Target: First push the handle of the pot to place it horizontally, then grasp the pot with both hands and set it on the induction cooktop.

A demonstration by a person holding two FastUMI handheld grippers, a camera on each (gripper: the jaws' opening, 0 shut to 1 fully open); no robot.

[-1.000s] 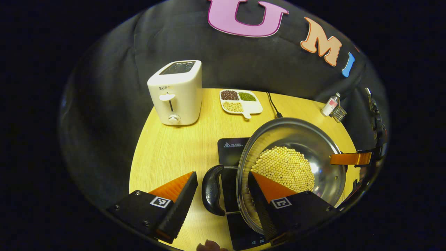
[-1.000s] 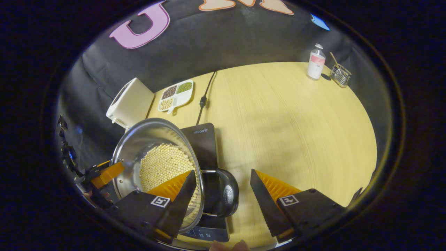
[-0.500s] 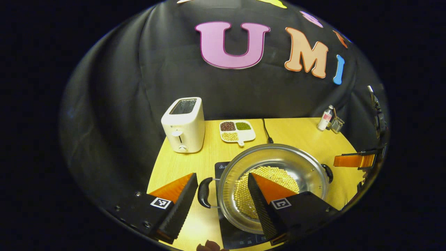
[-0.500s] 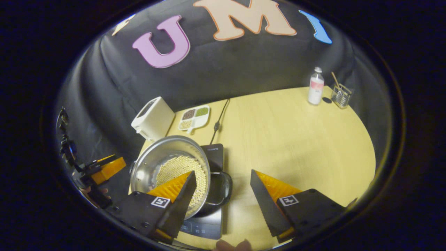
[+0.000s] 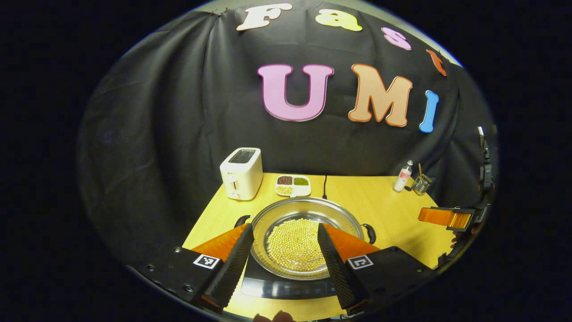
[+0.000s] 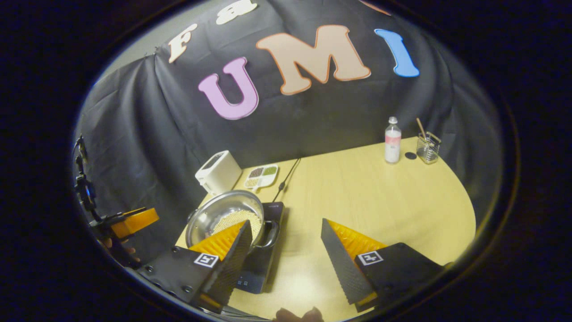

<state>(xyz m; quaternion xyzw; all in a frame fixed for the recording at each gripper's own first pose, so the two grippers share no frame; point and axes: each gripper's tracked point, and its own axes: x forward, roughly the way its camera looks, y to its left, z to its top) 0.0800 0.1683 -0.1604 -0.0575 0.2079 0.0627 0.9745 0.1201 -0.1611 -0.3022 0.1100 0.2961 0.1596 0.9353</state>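
Both hand-held grippers, left [image 5: 282, 257] and right [image 6: 282, 255], are hanging released; we are judging the pot [image 5: 304, 237] (beyond them) already seated on the cooktop [image 5: 286, 286].

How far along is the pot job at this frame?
Done: the pot sits on the induction cooktop, side handles pointing left and right. In hand: nothing; the left gripper and right gripper are open, clear of it. Nothing visibly remains.

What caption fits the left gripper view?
Pot of beans sits on the cooktop, open left gripper above.
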